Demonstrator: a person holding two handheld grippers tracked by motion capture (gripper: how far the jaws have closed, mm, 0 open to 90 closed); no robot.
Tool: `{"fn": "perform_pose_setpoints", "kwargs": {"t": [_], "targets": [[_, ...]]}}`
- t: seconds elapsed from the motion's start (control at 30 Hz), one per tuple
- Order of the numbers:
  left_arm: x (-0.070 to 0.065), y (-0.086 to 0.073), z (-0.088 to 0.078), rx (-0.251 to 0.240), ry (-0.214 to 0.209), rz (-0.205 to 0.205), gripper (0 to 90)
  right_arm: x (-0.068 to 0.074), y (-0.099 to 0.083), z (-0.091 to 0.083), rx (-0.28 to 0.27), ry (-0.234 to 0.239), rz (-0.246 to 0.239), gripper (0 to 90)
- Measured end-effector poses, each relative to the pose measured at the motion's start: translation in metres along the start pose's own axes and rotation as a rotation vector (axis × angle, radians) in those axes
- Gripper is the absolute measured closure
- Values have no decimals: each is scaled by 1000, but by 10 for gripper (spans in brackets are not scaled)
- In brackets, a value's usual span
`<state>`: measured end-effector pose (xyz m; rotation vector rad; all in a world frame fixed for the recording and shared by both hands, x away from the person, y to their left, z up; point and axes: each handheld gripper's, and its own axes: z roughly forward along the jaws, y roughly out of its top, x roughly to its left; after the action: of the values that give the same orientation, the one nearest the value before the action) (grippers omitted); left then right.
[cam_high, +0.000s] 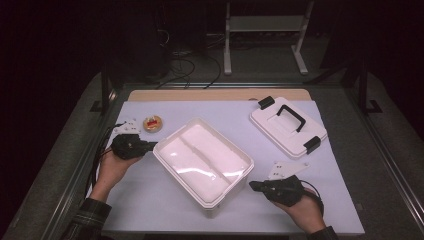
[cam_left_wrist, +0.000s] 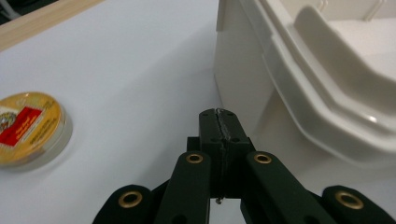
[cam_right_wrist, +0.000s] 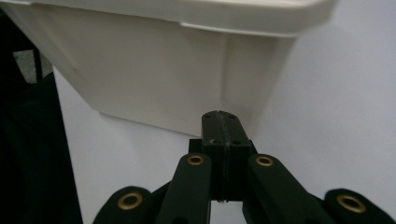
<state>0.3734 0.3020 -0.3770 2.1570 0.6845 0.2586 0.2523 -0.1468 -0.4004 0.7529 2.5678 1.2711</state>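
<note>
Two hand-held grippers flank my white storage bin (cam_high: 202, 162) mid-counter (cam_high: 150, 210), its latch lid (cam_high: 287, 126) parked aside, leaving it open. Left hand-held gripper (cam_left_wrist: 219, 113): clenched empty just beside the bin wall, tin (cam_left_wrist: 29, 128) apart. Right hand-held gripper (cam_right_wrist: 222, 115): clenched empty, facing the bin's corner, likely ready to nudge.

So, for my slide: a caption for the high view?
Two shut tools, left and right, flank an open white bin; its lid lies apart.

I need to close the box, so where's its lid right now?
In the high view the lid lies flat at the table's far right, beyond the open white box, handle up.
</note>
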Motion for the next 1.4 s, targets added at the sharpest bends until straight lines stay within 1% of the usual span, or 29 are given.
{"fn": "perform_pose_setpoints", "kwargs": {"t": [0.1, 0.17, 0.23, 0.37, 0.53, 0.57, 0.7, 0.73, 0.77, 0.87, 0.9, 0.97, 1.0, 1.1, 1.2, 1.3, 1.4], "targets": [[1, 4, 5, -6, -14, 13, 899, 4, 3, 4, 0, 17, -12, 898], [1, 7, 10, 0, -22, 26, 898, 7, 5, 7, 2, 27, -20, 898], [0, 9, 14, -3, -37, 29, 898, 9, 6, 10, 1, 34, -26, 898], [0, 11, 14, -11, -54, 31, 898, 11, 8, 15, 3, 43, -33, 898], [1, 10, 13, -17, -79, 30, 898, 11, 9, 18, -2, 50, -29, 898], [0, 10, 13, -18, -79, 32, 899, 11, 9, 18, -4, 49, -29, 898], [-3, 10, 12, -14, -75, 61, 899, 10, 9, 17, -4, 41, -25, 899], [-4, 10, 12, -15, -79, 62, 899, 9, 8, 17, -4, 37, -24, 898], [-5, 9, 11, -15, -91, 72, 899, 8, 8, 17, -3, 33, -23, 899], [-8, 8, 11, -26, -112, 68, 899, 4, 7, 15, -3, 20, -19, 898], [-9, 8, 10, -24, -118, 75, 899, 3, 7, 14, -2, 20, -20, 899], [-11, 7, 10, -31, -142, 75, 899, 0, 6, 14, -2, 10, -16, 899], [-13, 7, 9, -33, -137, 72, 899, -1, 6, 14, -4, 8, -14, 898], [-17, 7, 7, -21, -121, 87, 899, -4, 6, 13, -5, 8, -7, 899], [-20, 7, 6, -17, -122, 89, 899, -6, 6, 12, -3, 2, -3, 898], [-23, 7, 5, -11, -124, 100, 899, -9, 6, 12, -2, -8, -1, 899], [-26, 5, 5, -18, -133, 100, 898, -14, 6, 10, 1, -20, 9, 898]]}}
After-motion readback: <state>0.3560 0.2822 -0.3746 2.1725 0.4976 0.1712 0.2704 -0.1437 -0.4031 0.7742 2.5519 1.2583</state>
